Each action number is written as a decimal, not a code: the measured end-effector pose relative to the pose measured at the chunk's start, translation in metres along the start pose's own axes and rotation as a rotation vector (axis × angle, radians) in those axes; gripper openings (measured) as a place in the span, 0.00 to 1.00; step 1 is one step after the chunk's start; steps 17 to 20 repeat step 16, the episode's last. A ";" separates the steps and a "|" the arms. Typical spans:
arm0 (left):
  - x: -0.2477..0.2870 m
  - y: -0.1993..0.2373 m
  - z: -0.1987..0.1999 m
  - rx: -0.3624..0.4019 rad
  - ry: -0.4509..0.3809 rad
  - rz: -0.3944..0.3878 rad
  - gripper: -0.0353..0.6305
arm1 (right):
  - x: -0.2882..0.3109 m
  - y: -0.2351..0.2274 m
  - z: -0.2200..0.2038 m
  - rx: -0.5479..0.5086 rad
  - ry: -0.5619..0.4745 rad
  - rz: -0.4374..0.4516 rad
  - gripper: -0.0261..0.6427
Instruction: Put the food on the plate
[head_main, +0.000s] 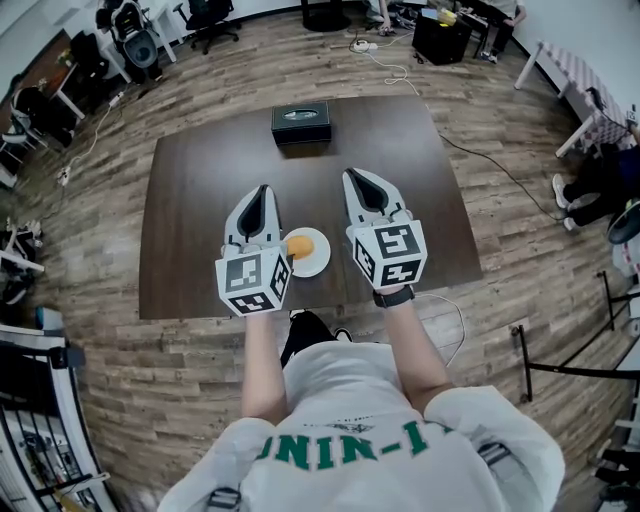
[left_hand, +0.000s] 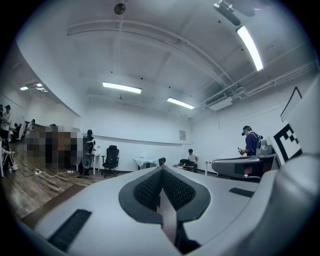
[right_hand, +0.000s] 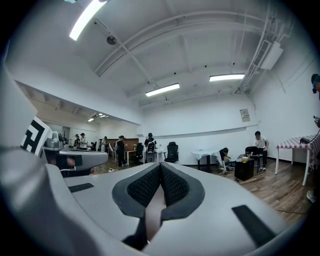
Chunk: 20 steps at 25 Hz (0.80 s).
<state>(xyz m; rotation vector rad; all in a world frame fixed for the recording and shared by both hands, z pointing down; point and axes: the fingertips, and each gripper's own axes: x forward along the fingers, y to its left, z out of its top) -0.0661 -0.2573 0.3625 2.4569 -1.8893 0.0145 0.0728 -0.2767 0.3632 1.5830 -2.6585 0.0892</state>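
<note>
Hovering level over the dark table (head_main: 200, 180), left gripper (head_main: 263, 188) and right gripper (head_main: 352, 175) both have jaws pressed together, nothing between them. Orange food (head_main: 299, 245) sits on the white plate (head_main: 316, 258) between them; the left gripper hides the plate's left rim. Black box (head_main: 301, 121) at far edge.

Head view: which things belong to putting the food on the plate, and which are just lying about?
Job: orange food, already on the white plate; left gripper and right gripper, both shut and empty.
Lying about: black box on the table; office chair beyond.
</note>
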 end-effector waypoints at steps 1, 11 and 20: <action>0.001 0.001 0.000 -0.003 0.000 0.000 0.07 | 0.001 0.000 0.001 0.001 -0.001 0.002 0.06; 0.015 -0.003 0.007 -0.055 -0.029 -0.037 0.07 | 0.003 -0.017 0.004 0.019 -0.008 -0.006 0.06; 0.028 0.007 -0.006 -0.011 0.008 -0.016 0.07 | 0.014 -0.035 -0.001 0.019 0.004 -0.011 0.06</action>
